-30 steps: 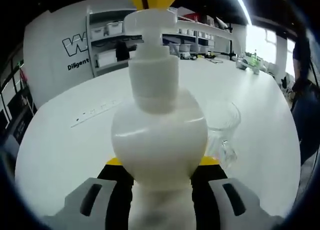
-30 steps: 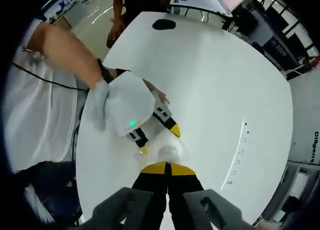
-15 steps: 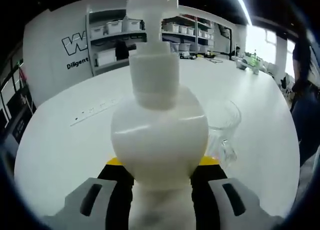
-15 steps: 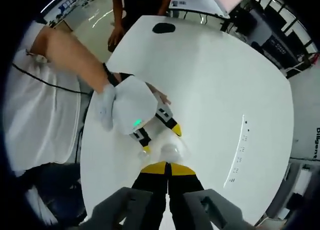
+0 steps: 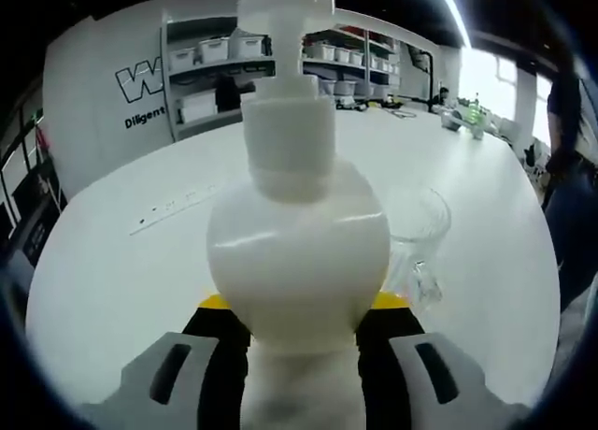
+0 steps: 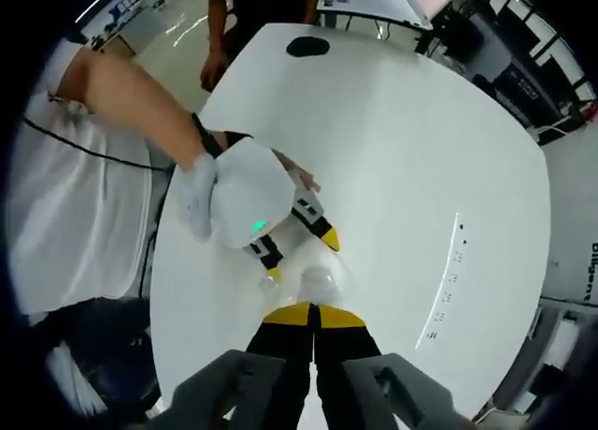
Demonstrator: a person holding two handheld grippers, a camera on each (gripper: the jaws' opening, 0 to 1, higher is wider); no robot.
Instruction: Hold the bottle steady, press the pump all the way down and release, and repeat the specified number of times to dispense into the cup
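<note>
Left gripper view: white table (image 5: 121, 262) first, then the upright white bottle (image 5: 297, 252) clamped at its base between the left gripper's (image 5: 297, 355) yellow-tipped jaws, pump head (image 5: 280, 5) raised, clear cup (image 5: 416, 248) just beside it under the nozzle side. Right gripper view: right gripper (image 6: 311, 320) hanging directly above the bottle's vertical axis, jaws drawn together with apparently nothing between, though hard to tell through the fisheye. Next press probably straight down along that axis, right gripper the nearer tool.
</note>
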